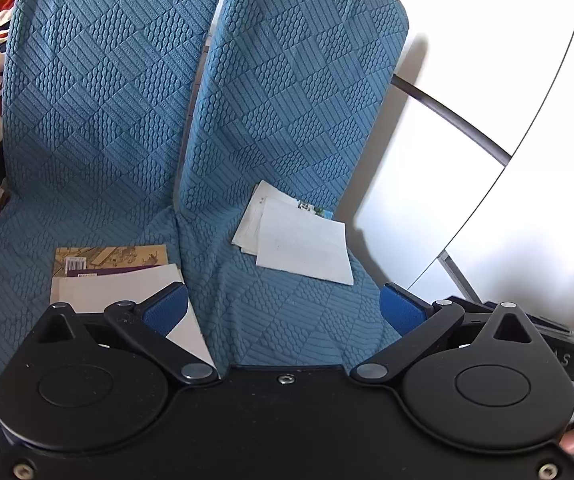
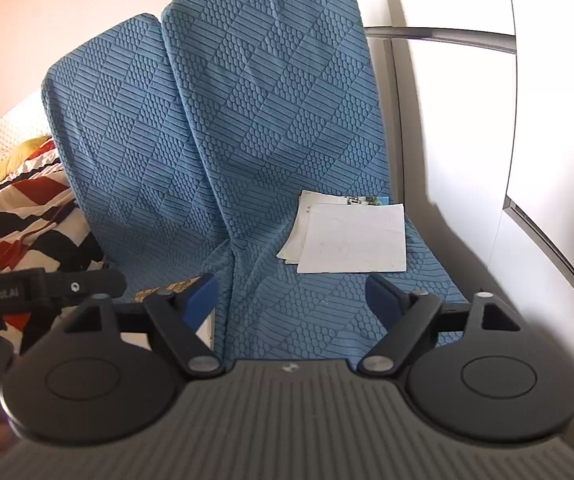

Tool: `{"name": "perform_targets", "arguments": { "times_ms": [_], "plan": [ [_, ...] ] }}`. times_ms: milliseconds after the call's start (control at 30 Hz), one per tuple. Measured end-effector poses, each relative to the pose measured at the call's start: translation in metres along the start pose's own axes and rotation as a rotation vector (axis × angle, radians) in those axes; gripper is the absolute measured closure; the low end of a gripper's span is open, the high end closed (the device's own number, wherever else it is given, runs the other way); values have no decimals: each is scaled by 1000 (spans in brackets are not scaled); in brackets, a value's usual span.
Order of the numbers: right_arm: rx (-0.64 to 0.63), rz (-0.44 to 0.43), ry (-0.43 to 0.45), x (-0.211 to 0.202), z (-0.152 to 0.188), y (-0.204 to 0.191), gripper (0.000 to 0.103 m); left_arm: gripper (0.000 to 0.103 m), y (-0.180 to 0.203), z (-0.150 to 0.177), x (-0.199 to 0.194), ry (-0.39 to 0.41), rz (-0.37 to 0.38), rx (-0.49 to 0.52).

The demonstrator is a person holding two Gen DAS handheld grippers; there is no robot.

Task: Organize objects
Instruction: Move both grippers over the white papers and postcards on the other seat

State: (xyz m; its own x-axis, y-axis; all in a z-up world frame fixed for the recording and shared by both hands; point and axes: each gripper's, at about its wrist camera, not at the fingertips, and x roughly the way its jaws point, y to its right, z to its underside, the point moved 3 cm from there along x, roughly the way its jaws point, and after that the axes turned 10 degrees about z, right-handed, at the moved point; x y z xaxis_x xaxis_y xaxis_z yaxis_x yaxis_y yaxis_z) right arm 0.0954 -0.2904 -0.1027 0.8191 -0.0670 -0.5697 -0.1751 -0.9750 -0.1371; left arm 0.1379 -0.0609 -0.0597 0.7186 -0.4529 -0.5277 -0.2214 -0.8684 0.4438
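Observation:
A loose pile of white papers [image 1: 299,240] lies on the right blue seat cushion [image 1: 287,320], with a colourful card under its far edge. It also shows in the right wrist view [image 2: 351,236]. A stack of books [image 1: 115,276] lies on the left seat; only a corner of it [image 2: 167,292] shows in the right wrist view. My left gripper [image 1: 283,306] is open and empty, low over the seat gap, short of the papers. My right gripper [image 2: 291,294] is open and empty, in front of the papers.
Two blue quilted seat backs [image 1: 99,92] stand upright behind the seats. A striped red, black and white blanket [image 2: 19,216] lies to the left. A white wall panel with a dark curved rail [image 1: 455,116] is at the right.

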Motion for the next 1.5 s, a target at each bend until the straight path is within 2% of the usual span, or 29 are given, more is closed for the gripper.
{"name": "perform_targets", "arguments": {
  "times_ms": [333, 433, 567, 733, 833, 900, 1033, 1167, 1267, 1367, 1500],
  "plan": [
    [4, 32, 25, 15, -3, 12, 16, 1, 1, -14, 29, 43, 8, 6],
    [-9, 76, 46, 31, 1, 15, 16, 1, -5, -14, 41, 58, -32, 14],
    [-1, 85, 50, 56, 8, 21, 16, 1, -10, -12, 55, 60, -52, 53],
    [8, 106, 45, 85, 25, 29, 16, 1, -15, -4, 75, 46, -62, 77],
    [30, 161, 18, 101, 37, 36, 16, 1, -18, -1, 89, 20, -67, 56],
    [52, 190, 6, 106, 44, 39, 16, 1, -20, 0, 98, 7, -55, 38],
    [42, 211, 17, 112, 53, 38, 16, 1, -18, 1, 113, 5, -77, 46],
    [108, 218, 40, 118, 51, 44, 16, 1, -20, 1, 131, -25, -88, 27],
    [145, 275, 65, 129, 50, 50, 16, 1, -25, -2, 147, -50, -107, -6],
    [172, 304, 86, 143, 47, 56, 16, 1, -30, -5, 161, -68, -96, -28],
    [179, 295, 87, 165, 40, 60, 16, 1, -38, -9, 181, -85, -100, -58]
  ]
}}
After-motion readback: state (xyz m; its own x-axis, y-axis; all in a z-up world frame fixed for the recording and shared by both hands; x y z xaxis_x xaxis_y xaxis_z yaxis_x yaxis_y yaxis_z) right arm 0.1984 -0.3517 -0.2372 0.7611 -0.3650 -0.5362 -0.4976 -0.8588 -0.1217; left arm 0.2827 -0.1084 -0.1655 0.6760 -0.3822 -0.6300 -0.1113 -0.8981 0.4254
